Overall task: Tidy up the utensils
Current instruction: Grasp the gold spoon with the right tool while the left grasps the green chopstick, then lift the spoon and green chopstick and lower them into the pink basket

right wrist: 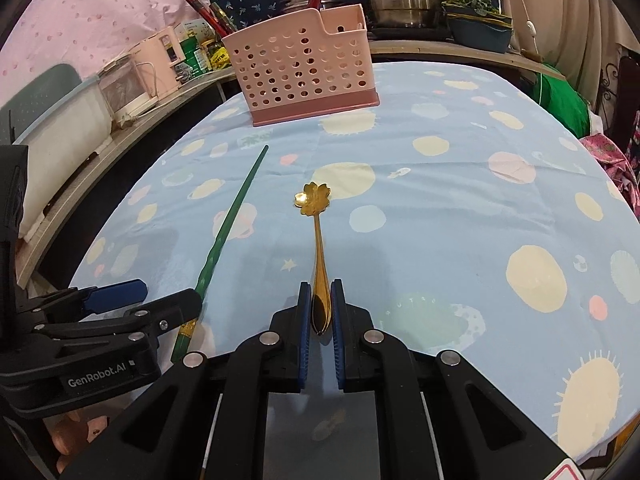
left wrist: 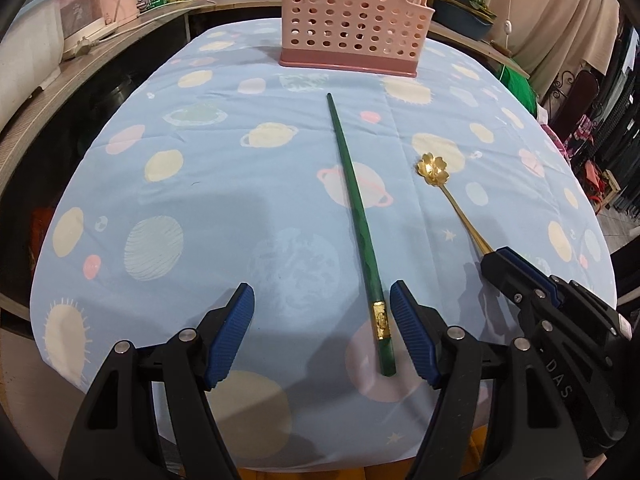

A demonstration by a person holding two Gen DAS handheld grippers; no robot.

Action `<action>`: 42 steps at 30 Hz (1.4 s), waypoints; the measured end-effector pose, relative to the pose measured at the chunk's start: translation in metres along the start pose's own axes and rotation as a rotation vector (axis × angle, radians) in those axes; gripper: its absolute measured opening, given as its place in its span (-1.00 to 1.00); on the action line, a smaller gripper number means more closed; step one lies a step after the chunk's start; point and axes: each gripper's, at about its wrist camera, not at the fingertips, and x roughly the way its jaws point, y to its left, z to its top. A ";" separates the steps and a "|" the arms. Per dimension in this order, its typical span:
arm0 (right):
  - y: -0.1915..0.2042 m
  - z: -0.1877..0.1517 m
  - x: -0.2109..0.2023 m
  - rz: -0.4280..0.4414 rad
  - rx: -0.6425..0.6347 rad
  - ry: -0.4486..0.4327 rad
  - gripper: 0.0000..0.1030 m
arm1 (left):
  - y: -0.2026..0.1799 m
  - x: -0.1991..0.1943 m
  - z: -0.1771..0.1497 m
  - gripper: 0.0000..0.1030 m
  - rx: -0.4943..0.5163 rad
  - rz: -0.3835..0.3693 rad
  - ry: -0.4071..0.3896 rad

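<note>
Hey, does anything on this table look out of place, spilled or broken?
Nothing spilled or broken. Only one green chopstick and a gold flower spoon lie loose on the tablecloth, outside the pink utensil basket.

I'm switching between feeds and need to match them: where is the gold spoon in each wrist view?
Left wrist view: the gold spoon lies right of centre, its handle running down into the right gripper.
Right wrist view: the spoon is at centre, handle end between the closed fingers.
Shared landmark: the pink basket at the table's far end.
</note>
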 end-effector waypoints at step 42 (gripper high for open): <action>-0.015 0.063 -0.060 0.071 0.062 -0.180 -0.97 | 0.010 -0.106 0.087 -0.87 -0.034 -0.060 -0.256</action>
